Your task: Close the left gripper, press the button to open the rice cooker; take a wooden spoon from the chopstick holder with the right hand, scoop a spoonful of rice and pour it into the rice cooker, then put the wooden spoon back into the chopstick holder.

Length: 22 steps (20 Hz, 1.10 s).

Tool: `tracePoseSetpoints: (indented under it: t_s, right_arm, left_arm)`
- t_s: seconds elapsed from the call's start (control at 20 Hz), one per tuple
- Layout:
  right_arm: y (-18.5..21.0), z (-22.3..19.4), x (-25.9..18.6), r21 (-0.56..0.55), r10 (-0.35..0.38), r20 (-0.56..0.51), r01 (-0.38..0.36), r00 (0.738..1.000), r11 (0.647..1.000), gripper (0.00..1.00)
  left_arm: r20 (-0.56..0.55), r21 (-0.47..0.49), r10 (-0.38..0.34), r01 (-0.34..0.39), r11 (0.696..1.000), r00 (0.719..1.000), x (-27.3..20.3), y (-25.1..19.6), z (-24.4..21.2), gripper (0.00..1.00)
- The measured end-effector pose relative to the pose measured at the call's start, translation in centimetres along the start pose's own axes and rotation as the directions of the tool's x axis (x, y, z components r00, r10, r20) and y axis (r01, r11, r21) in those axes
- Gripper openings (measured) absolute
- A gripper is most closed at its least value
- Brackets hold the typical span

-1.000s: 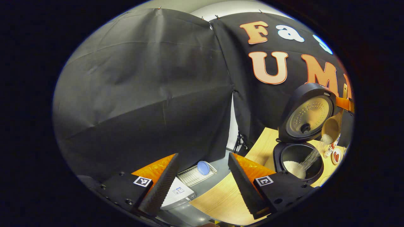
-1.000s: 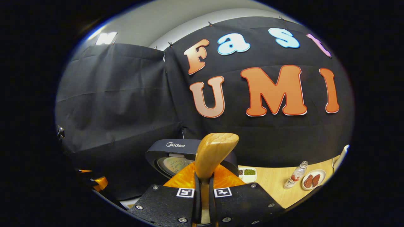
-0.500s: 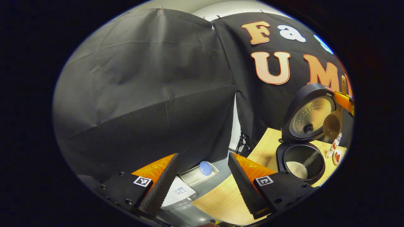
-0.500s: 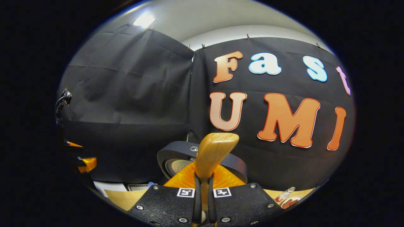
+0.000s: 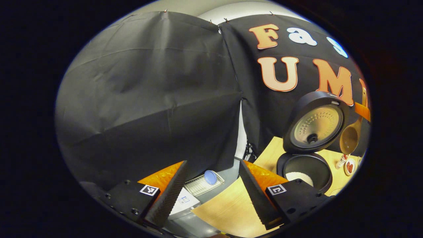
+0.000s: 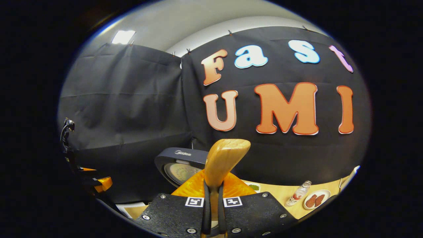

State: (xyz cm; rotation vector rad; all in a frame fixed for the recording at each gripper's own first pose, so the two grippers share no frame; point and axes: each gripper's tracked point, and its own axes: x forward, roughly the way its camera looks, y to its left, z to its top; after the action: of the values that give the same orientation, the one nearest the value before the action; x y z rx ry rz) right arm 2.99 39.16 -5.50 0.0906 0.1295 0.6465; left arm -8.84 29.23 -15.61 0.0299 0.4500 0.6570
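I am holding my left gripper (image 5: pixel 211 195) with its fingers spread wide apart and nothing between them. Beyond my right-hand finger the rice cooker (image 5: pixel 305 167) is standing on the light wooden counter (image 5: pixel 228 208), its lid (image 5: pixel 315 124) swung fully up so the perforated inner plate is facing me. A small heap of white rice (image 5: pixel 299 177) is lying in the dark inner pot. Beside the lid, farther out to the right, the wooden spoon (image 5: pixel 351 138) is hanging bowl-down above the counter, well clear of the pot, its handle running up to the edge of the view. Past it a small bottle (image 5: pixel 340 162) and a small plate of food (image 5: pixel 349 167) are sitting on the counter. Between my fingers, lower and farther off, a wire rack (image 5: pixel 200 185) with a blue disc (image 5: pixel 209 177) on it is showing.

My right gripper (image 6: pixel 211 211) is clenching the wooden spoon's handle (image 6: pixel 224 162), both fingers pressing on it, and the handle is sticking up just ahead of the fingertips. Behind it the cooker lid (image 6: pixel 180 165) is showing a brand mark too small for me to read surely. To the right of my fingers the bottle (image 6: pixel 297 197) with its red label and the plate (image 6: pixel 314 200) are standing close together; the label's writing is illegible.
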Motion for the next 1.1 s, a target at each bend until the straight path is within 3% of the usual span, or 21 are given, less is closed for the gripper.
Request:
tracePoseSetpoints:
  t_s: [0.3,0.45,0.8,1.1]
  right_arm:
    - [-9.6,-2.0,-6.8,0.064,-0.133,-0.043,0.135,0.990,0.989,0.07]
    - [-14.7,-3.9,-10.9,0.100,-0.225,-0.079,0.233,0.971,0.967,0.07]
    - [-25.6,-8.2,-20.8,0.164,-0.436,-0.170,0.462,0.884,0.871,0.08]
    - [-30.7,-12.3,-26.6,0.192,-0.522,-0.247,0.569,0.817,0.800,0.08]
  left_arm:
    - [-0.047,-0.048,-0.106,0.104,0.993,0.993,-2.3,-7.4,-0.4,1.00]
    - [-0.060,-0.044,-0.136,0.133,0.990,0.989,-3.7,-10.2,-0.7,1.00]
    - [-0.076,0.007,-0.194,0.195,0.981,0.978,-6.2,-15.1,-0.8,1.00]
    - [-0.058,0.040,-0.213,0.216,0.976,0.975,-7.5,-17.6,0.5,1.00]
